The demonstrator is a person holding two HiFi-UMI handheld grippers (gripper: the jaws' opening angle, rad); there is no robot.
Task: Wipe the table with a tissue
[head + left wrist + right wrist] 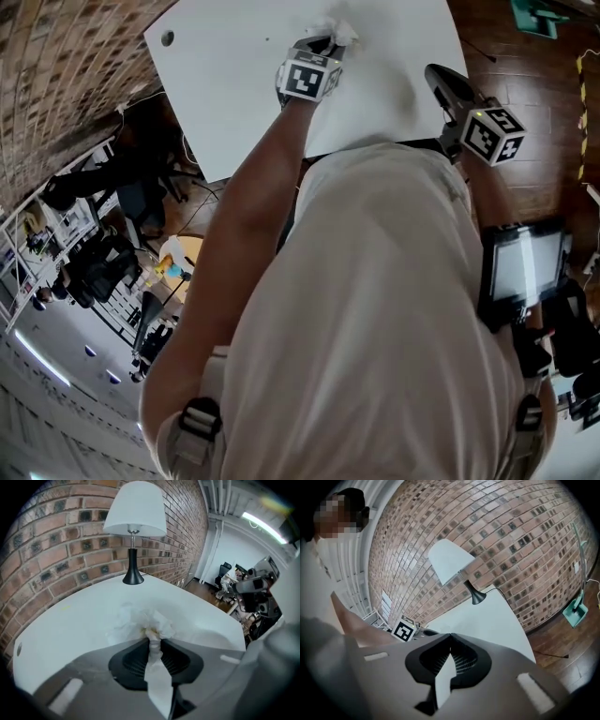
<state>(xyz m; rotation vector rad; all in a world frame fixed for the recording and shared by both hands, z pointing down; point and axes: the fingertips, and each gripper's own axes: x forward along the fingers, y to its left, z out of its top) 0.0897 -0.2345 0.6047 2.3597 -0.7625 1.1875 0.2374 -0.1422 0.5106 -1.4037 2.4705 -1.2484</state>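
A person wipes a white table [234, 75] with a tissue [145, 623] clamped in the left gripper [152, 641].

A black-stemmed lamp [134, 527] with a white shade stands at the table's far end against a brick wall. The crumpled tissue is pressed to the tabletop on the near side of the lamp, well apart from its base. The left gripper points steeply down, its jaws closed on the tissue, and a tail of paper trails back between them. The right gripper [451, 637] is held over the table edge farthest from the lamp, its jaws together with nothing between them, pointing toward the lamp.
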